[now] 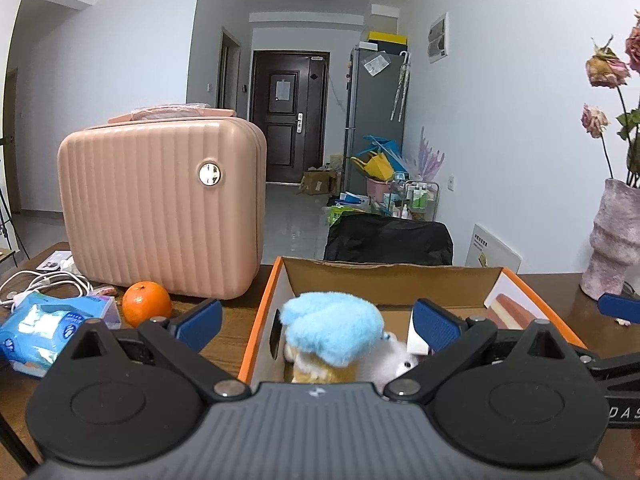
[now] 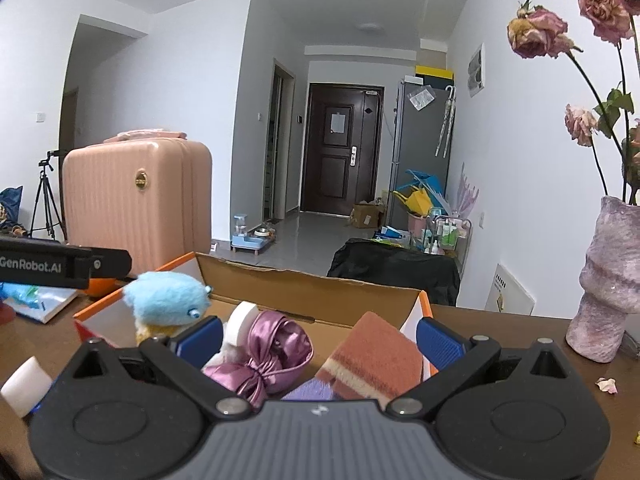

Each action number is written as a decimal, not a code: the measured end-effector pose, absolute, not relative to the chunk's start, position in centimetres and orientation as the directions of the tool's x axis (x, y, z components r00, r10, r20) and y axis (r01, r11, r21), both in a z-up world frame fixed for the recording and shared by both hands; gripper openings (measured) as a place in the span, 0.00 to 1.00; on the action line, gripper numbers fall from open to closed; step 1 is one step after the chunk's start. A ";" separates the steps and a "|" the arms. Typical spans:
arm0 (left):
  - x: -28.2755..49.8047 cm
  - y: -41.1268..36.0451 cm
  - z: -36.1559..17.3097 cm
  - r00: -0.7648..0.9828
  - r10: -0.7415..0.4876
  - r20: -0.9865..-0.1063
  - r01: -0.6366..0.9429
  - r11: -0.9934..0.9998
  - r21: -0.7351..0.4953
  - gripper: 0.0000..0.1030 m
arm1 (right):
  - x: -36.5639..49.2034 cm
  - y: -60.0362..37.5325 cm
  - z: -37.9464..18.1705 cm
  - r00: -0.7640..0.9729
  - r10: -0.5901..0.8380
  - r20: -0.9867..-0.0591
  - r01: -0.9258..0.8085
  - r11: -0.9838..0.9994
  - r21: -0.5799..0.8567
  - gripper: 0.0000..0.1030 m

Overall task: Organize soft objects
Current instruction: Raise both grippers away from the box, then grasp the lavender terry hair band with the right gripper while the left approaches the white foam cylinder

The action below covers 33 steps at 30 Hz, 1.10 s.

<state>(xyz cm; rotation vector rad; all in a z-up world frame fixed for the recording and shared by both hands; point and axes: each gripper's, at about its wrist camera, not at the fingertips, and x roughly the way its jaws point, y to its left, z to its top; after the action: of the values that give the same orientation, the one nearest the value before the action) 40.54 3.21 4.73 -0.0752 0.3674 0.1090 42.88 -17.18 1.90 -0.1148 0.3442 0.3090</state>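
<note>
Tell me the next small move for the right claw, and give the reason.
Probably lower the right claw onto the purple satin pouch and close. Both claws are open and hold nothing, and the pouch lies in the orange box right between the right claw's fingers, beside the blue plush toy and striped cloth.

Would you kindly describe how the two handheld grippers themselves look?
Both the left gripper and the right gripper look alike: a grey ribbed body, black linkage arms with silver rivets and round black hubs, and blue textured finger pads. White GenRobot.AI lettering marks the left gripper's black side in the right wrist view.
</note>
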 end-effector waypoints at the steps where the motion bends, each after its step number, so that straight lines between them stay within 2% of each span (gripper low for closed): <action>1: 40.2 3.2 4.7 0.928 0.090 -0.362 -0.117 0.992 -0.052 1.00 | 42.5 -17.2 1.9 0.895 0.280 -0.348 -0.319 0.946 -0.060 1.00; 17: 34.7 3.4 4.2 0.927 0.048 -0.372 -0.069 0.997 -0.044 1.00 | 36.5 -18.1 1.5 0.885 0.302 -0.355 -0.348 0.935 -0.070 1.00; 33: 30.4 4.0 2.1 0.896 0.037 -0.443 -0.056 0.998 -0.030 1.00 | 32.1 -18.7 0.0 0.864 0.292 -0.411 -0.357 0.930 -0.090 1.00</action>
<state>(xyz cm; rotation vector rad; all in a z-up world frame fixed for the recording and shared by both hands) 30.36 4.04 2.10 -0.0421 0.4576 0.0477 32.08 -18.73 -0.02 -0.1659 0.4037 0.3418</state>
